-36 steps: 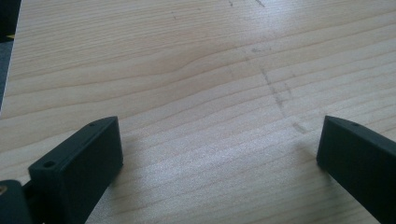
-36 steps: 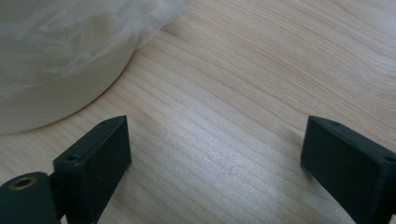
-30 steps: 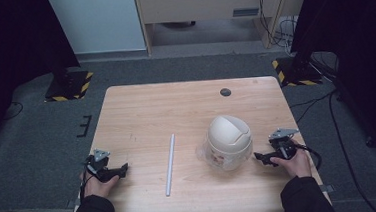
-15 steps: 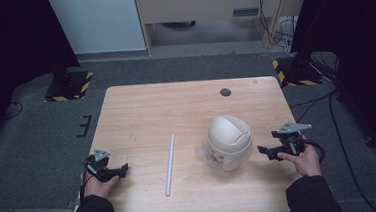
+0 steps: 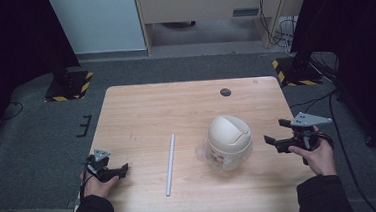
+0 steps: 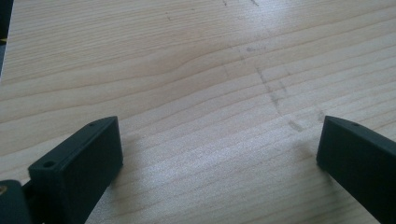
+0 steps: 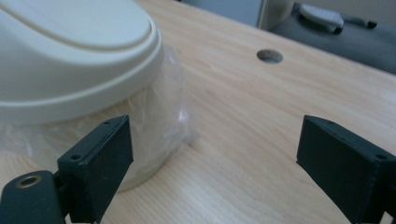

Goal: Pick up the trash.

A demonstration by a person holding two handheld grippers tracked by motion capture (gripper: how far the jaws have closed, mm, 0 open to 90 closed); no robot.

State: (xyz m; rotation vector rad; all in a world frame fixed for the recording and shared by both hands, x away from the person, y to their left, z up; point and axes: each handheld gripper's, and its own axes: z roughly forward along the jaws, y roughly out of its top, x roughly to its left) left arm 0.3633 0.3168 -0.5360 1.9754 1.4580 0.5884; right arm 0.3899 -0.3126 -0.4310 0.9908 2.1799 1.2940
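High view: wooden surface (image 5: 146,114) in mid-frame, grey floor around it. A small cream bin (image 5: 228,142) with a domed lid stands right of centre, a clear plastic liner showing at its base. A thin white rod (image 5: 170,164) lies left of the bin, running almost straight up and down the frame, apart from it. A dark round hole (image 5: 225,92) sits near the surface's far edge. Left hand-held gripper (image 5: 122,169) rests low at the lower left, near the surface's left edge, well apart from the rod. Right hand-held gripper (image 5: 272,131) is held up at the right, pointing toward the bin, near it but not touching. Left gripper view: left hand-held gripper (image 6: 217,151), jaws spread wide, bare wood grain between them. Right gripper view: right hand-held gripper (image 7: 212,161), jaws wide apart and empty; the bin (image 7: 70,60) takes up the upper left, its plastic liner (image 7: 168,112) crumpled beside the left jaw; the hole (image 7: 270,56) upper centre.
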